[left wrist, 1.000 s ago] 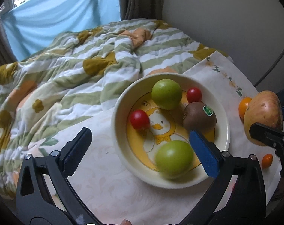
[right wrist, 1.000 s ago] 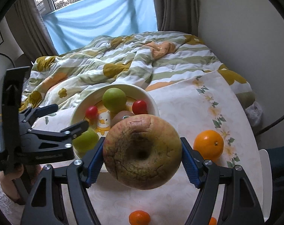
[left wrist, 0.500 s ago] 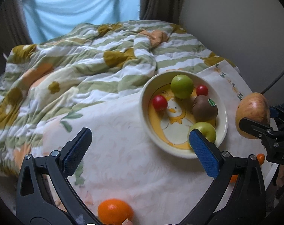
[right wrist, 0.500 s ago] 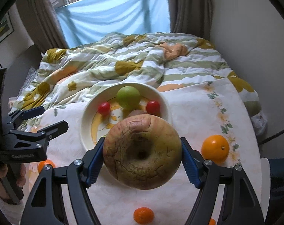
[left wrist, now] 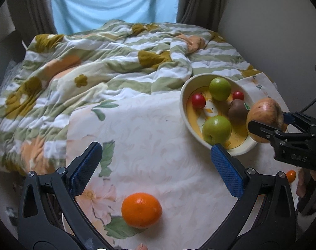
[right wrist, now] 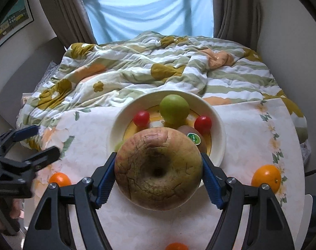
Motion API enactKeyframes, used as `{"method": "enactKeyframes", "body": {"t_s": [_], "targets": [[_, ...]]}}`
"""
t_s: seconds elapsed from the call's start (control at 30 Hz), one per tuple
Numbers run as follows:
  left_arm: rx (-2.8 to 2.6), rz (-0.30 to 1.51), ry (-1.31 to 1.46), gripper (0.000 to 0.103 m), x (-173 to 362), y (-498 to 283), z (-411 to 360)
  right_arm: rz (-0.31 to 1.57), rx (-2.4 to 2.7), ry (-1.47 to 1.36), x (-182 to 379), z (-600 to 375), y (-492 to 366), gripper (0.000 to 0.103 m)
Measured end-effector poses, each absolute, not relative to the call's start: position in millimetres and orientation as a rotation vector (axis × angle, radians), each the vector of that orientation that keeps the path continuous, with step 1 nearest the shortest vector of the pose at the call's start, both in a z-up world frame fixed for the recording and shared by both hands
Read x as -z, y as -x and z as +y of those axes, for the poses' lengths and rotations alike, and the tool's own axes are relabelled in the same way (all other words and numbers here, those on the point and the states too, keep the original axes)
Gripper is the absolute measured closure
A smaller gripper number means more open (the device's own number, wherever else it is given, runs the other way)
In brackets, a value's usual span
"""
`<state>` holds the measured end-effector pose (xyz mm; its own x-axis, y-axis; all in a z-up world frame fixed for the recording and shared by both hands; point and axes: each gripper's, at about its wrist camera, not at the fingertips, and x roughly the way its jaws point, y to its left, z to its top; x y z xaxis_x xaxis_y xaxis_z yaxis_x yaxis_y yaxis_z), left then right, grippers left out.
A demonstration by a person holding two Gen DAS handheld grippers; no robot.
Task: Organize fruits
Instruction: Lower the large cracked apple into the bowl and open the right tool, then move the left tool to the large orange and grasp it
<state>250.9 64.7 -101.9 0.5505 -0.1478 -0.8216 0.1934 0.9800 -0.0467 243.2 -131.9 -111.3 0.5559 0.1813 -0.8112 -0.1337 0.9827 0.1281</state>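
My right gripper is shut on a large reddish-yellow apple and holds it just in front of the cream bowl. The bowl holds two green apples, two cherry tomatoes and a kiwi. In the left wrist view the apple hangs over the bowl's right rim. My left gripper is open and empty above the tablecloth, with an orange between its fingers and a little nearer to me.
A second orange lies right of the bowl, and small tangerines lie near the table's front edge. A rumpled striped quilt lies behind the table. A wall stands to the right.
My left gripper has pulled back and to the left, away from the bowl, bringing an orange into view. My right gripper has carried the large apple closer to the bowl.
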Motion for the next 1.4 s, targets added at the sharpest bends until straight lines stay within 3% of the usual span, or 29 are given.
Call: {"method": "enactKeyframes", "body": {"t_s": [0.6, 0.67, 1.07, 1.4], "targets": [[0.157, 0.990, -0.021, 0.000, 119.2, -226.8, 66.6, 0.933, -0.219, -0.014, 143.2, -122.4, -244.9, 0.029], [0.153, 0.992, -0.017, 0.000, 120.1, -224.3, 67.1, 0.878, -0.234, -0.035, 134.7, -124.1, -240.3, 0.000], [0.139, 0.987, 0.000, 0.000, 115.9, -206.4, 58.9, 0.875, -0.238, -0.046, 119.9, -137.6, -218.5, 0.000], [0.104, 0.919, -0.007, 0.000, 74.9, -175.6, 45.8, 0.864, -0.246, -0.049, 83.3, -160.7, -189.6, 0.000]]}}
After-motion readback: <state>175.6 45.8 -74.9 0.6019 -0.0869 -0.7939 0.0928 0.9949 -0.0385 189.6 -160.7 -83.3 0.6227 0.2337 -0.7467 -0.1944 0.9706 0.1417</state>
